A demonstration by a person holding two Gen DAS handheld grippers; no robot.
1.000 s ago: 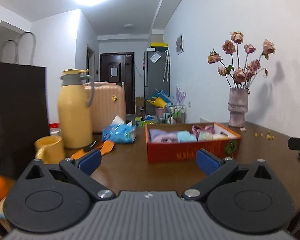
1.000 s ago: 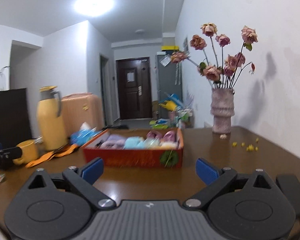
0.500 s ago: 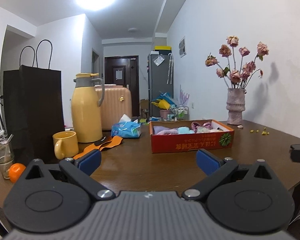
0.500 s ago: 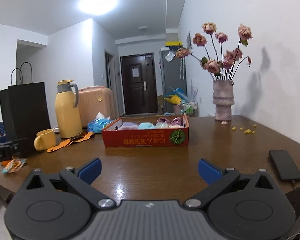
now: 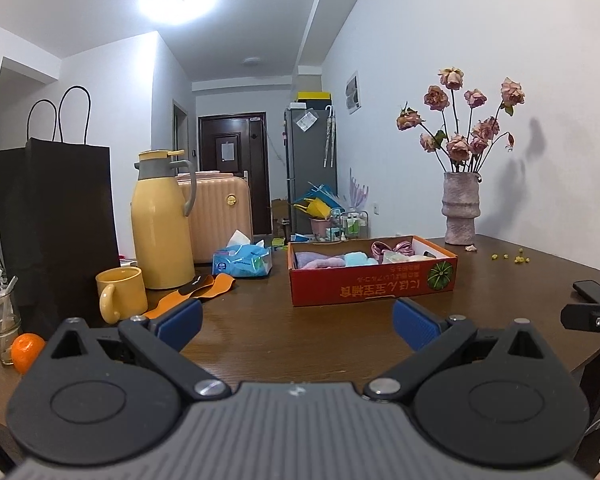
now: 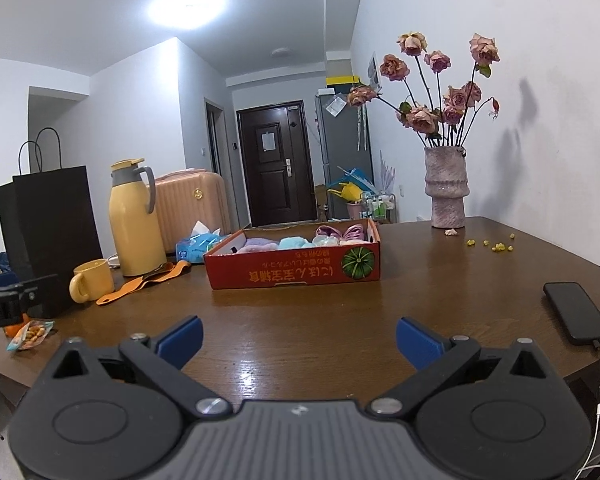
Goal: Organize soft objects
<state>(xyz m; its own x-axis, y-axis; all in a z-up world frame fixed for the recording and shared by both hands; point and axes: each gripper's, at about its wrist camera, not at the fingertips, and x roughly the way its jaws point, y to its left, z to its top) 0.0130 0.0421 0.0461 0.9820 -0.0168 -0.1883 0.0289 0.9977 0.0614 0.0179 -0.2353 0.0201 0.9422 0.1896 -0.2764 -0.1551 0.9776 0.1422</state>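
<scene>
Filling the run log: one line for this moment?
left claw open, empty | right claw open, empty | soft items in red box | table

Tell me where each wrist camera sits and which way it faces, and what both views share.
Left wrist: on the left gripper, looking along its open blue fingers across the table at the red box; the right gripper's tip shows at the right edge.
Right wrist: on the right gripper, also open, facing the same box; the phone lies right.
Shared: box of soft items, yellow flask, mug, black bag, vase.
</scene>
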